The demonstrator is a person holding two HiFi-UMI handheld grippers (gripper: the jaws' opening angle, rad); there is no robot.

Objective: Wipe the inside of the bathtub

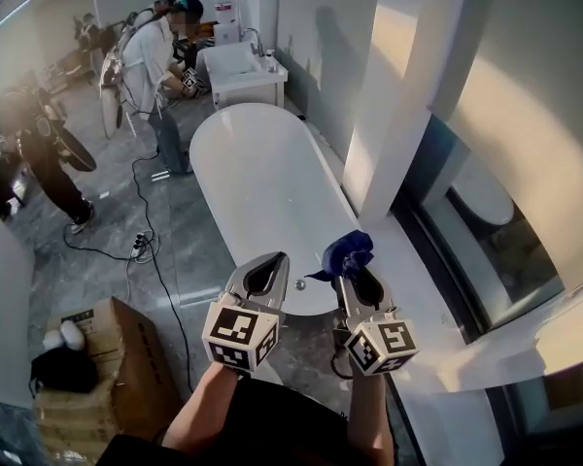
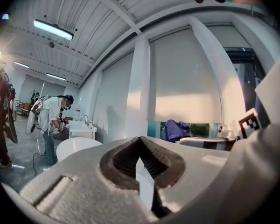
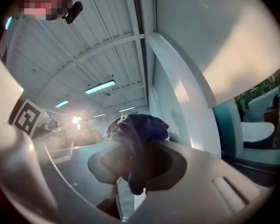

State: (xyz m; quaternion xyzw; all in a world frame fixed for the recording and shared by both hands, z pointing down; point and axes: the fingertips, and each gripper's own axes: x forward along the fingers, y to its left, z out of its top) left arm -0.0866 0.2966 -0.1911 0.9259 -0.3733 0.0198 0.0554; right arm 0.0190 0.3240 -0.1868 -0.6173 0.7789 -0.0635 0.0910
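Standing at the near end of the tub, at the approach step by the look of it: carrying the cloth above the rim, apart from the white surface, with no wiping yet. Next, probably: lowering the right gripper over the rim, pressing the cloth flat to the inner wall, then sweeping along the curve without loosening the pinch.

Smooth, glossy white shell; long oval with rounded ends; likely slick under a wipe. Dark blue cloth, soft, bunched, frayed at one edge, clamped firmly between the right jaws. Left gripper just beside, closed tip to tip on nothing, ribbed pads bare.

Beyond: grey stone-look floor, black cable, cardboard boxes, a person bent at a white basin.
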